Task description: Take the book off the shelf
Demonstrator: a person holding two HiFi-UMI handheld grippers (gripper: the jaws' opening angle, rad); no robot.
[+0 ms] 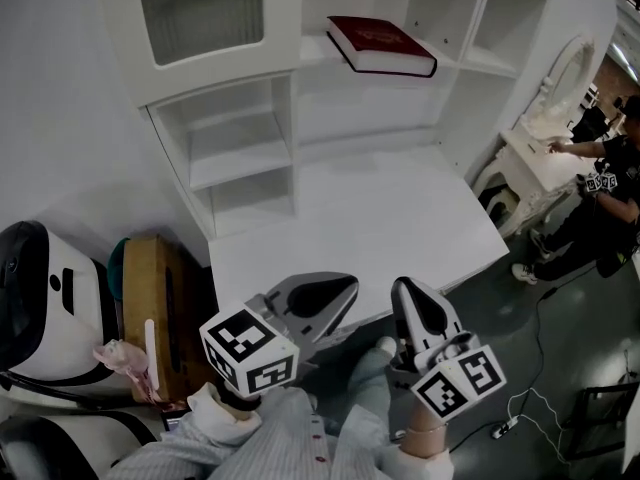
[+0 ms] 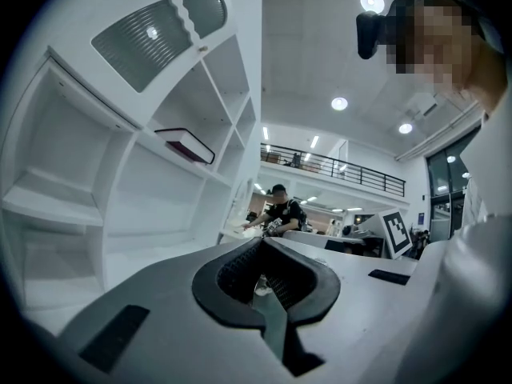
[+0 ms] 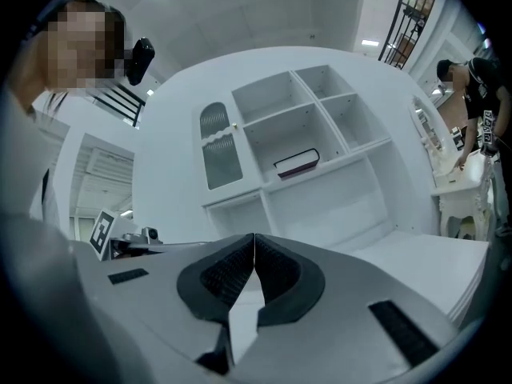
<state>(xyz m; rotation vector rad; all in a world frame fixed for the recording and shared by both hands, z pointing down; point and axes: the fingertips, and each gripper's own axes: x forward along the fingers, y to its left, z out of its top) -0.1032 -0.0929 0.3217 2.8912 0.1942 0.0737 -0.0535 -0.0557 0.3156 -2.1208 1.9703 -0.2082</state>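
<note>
A dark red book [image 1: 380,46] lies flat on an upper shelf of the white shelf unit [image 1: 240,158]; it also shows in the left gripper view as the book [image 2: 186,145] and in the right gripper view as the book [image 3: 297,163]. My left gripper [image 1: 345,288] and right gripper [image 1: 405,290] hover side by side at the near edge of the white desk top [image 1: 380,228], well below and short of the book. The left gripper [image 2: 260,242] and the right gripper [image 3: 254,238] both have their jaws shut, with nothing between them.
A person [image 1: 612,173] leans over a white vanity table [image 1: 540,148] at the right. A wooden box [image 1: 160,308] and a white and black machine [image 1: 40,298] stand at the left. Cables [image 1: 520,408] lie on the grey floor.
</note>
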